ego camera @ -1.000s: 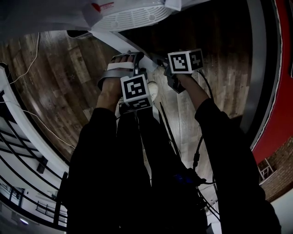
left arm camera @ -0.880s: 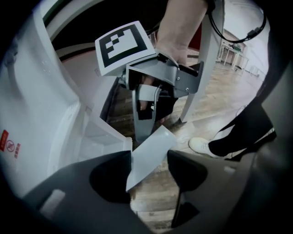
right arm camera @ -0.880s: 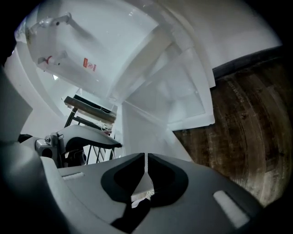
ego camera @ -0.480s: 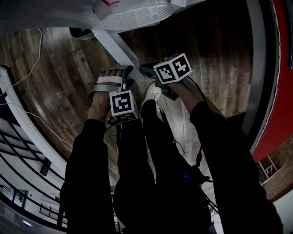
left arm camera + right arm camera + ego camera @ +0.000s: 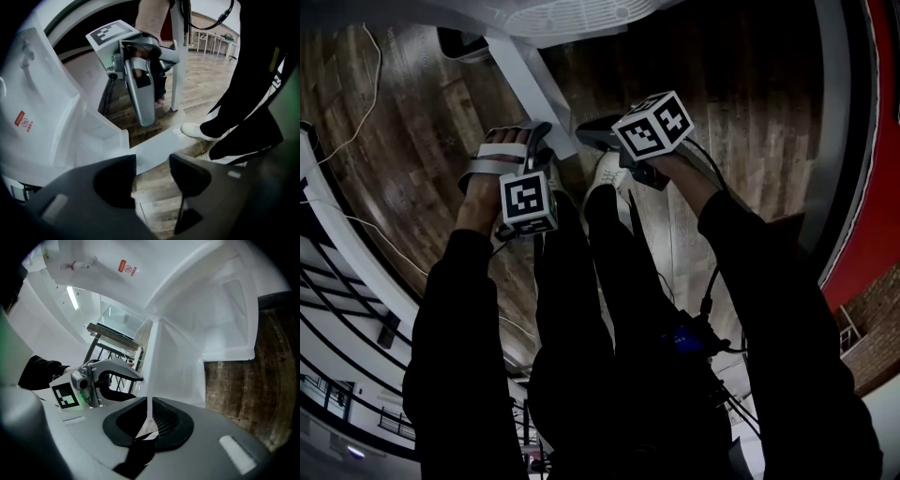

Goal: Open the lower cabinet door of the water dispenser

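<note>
**Right gripper clamped on open lower door, left gripper free beside it**

Nearest the head view: the person's black sleeves (image 5: 459, 319) and black trousers (image 5: 581, 309), both arms stretched down over the wooden floor (image 5: 412, 122).

Left gripper (image 5: 152, 176): points steeply down, marker cube up. The jaws stand wide apart and have just been closing a little. Nothing is between them, only floor and the door's lower part seen through the gap. It touches nothing.

Right gripper (image 5: 149, 420): tilted down less steeply. Its jaws are narrow, pinched on the thin free edge of the lower cabinet door (image 5: 154, 149), and the white edge runs straight down between the pads. In the left gripper view it hangs above the door, with fingers of the hand visible inside its frame.

The door is swung out from the cabinet, standing away from the front as a pale flat panel. In the head view it shows as a white bar running from the machine to between the two grippers. A white shoe (image 5: 197, 130) is on the floor just beside the door's outer end.

Farthest: the water dispenser (image 5: 42, 108), a white body with a red warning sticker (image 5: 21, 123) by the tap recess. The drip tray grille (image 5: 572, 14) is at the head view's top edge.
</note>
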### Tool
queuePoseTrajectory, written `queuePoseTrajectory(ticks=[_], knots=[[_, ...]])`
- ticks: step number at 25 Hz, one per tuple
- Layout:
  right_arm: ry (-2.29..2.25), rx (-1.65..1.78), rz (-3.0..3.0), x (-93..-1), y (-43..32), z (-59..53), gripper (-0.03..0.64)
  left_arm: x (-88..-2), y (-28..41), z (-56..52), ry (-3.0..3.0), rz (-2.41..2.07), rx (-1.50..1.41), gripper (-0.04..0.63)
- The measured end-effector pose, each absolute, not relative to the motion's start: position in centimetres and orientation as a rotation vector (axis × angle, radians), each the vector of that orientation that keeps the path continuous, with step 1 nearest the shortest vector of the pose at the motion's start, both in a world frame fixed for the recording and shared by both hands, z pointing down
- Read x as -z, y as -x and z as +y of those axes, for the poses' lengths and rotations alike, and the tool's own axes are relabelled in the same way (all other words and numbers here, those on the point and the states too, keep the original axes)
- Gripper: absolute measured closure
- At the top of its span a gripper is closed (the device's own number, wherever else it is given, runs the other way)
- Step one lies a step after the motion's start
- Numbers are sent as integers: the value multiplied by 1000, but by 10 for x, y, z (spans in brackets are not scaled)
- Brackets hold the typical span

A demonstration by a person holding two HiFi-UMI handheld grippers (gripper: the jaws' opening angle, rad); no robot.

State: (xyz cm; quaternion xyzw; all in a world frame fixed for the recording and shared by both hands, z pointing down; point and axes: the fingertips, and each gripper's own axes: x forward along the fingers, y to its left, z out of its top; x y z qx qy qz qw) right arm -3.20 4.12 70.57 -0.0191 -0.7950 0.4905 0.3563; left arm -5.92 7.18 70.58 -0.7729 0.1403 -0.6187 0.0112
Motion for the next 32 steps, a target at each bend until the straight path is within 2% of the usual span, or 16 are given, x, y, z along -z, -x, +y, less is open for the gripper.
queuePoseTrajectory(ticks=[5, 32], knots=[[4, -1247, -2074, -701, 17, 35, 615, -709, 72, 80, 2374, 448, 1936, 367], [-222, -1063, -2121, -707, -12, 6, 617, -714, 118, 103, 2332, 549, 2102, 377]])
